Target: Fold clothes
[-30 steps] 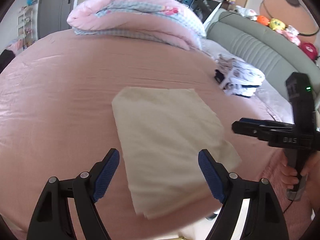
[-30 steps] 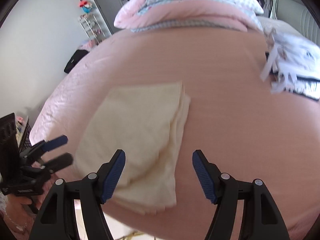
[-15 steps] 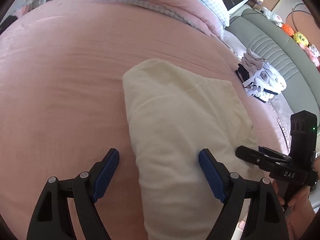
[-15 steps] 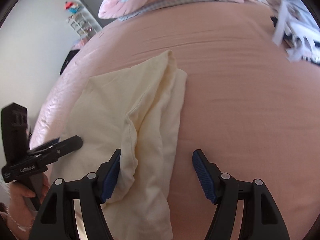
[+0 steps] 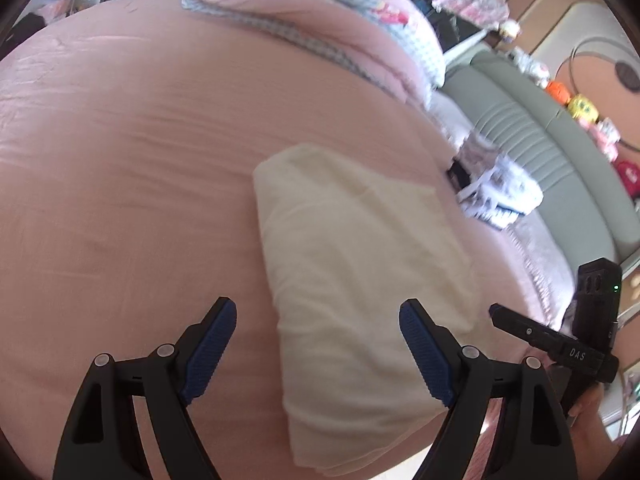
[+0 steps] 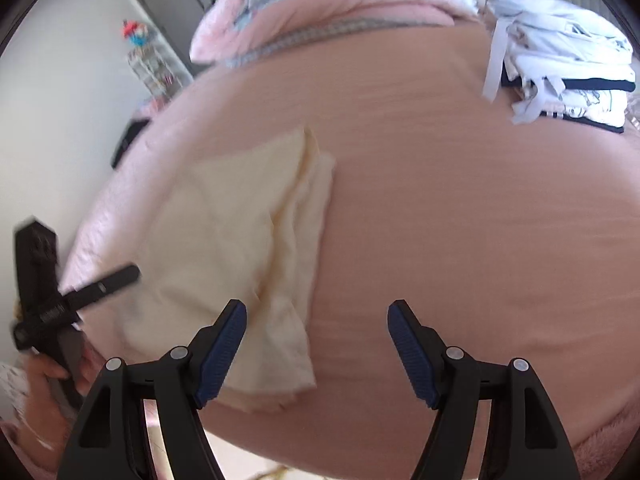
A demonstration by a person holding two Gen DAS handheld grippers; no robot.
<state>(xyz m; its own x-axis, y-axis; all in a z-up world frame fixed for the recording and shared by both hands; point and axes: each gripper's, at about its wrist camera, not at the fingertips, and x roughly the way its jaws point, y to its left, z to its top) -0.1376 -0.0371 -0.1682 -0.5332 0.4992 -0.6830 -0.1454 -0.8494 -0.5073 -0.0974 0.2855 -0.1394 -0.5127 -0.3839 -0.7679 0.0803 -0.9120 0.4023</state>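
Note:
A cream folded garment lies near the front edge of the pink bed. My left gripper hovers open over the garment's near left part, with cloth below the gap and nothing pinched. My right gripper has its jaws opening over the garment's near right corner; its pads touch no cloth. The garment shows loose layered edges along its right side. Each gripper shows in the other's view: the right gripper beside the garment's right edge, the left gripper at its left edge.
A rolled pink quilt lies at the far end of the bed. A pile of white and navy clothes sits at the right near the grey-green headboard. A hand holds the left gripper's handle.
Both grippers have come lower and nearer to the garment's front end. The right view has shifted right, so the cloth now sits under its left jaw. The garment's right edge has ruffled up.

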